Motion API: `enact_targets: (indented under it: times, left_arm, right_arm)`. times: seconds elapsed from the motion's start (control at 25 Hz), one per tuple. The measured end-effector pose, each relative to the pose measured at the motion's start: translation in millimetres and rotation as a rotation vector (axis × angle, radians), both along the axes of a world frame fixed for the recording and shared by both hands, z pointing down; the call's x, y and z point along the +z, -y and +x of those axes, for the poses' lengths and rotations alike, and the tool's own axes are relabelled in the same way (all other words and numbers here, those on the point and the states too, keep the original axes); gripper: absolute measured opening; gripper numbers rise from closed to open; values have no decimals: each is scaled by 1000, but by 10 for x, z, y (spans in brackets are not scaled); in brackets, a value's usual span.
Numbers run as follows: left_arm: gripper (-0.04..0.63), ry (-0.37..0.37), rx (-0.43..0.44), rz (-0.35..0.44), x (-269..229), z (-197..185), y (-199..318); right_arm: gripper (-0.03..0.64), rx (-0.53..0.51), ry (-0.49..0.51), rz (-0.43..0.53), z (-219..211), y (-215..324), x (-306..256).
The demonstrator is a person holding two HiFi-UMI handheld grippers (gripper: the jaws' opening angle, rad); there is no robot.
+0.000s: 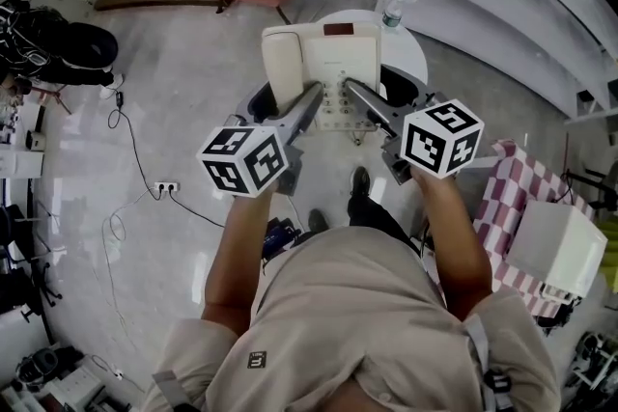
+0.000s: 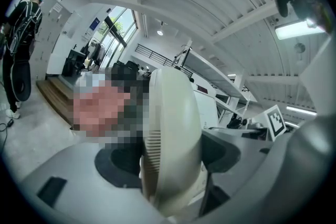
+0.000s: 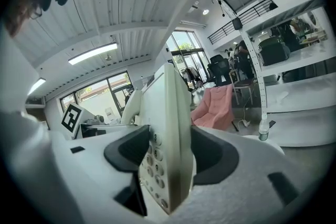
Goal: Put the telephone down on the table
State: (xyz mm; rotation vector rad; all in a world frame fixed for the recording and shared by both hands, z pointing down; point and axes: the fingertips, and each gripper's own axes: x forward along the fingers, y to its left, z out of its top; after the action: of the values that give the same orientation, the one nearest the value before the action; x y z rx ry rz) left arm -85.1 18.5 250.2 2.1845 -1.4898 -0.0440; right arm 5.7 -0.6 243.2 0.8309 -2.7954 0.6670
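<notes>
Holding: I have the cream plastic desk telephone (image 1: 323, 68) up over the small round white table (image 1: 412, 55).
Left gripper (image 1: 315, 97): clamped on the handset side.
Right gripper (image 1: 353, 90): clamped on the keypad edge.

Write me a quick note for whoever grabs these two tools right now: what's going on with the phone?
Left gripper: shut on the telephone at its handset.
Right gripper: shut on the edge by the keypad.
Telephone: over the small round white table; a bottle stands at the far rim.
Done: phone is positioned above the table.
Left: can't tell whether it rests there yet. Probably lower it until it sits flat, then open both grippers.
</notes>
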Motion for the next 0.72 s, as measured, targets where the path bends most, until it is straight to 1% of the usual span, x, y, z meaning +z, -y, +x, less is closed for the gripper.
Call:
enact_targets:
  times: [0.72]
  left_arm:
    - [314, 2, -156, -34, 120, -10, 907]
  right_arm:
    - [235, -154, 4, -31, -53, 1053, 125]
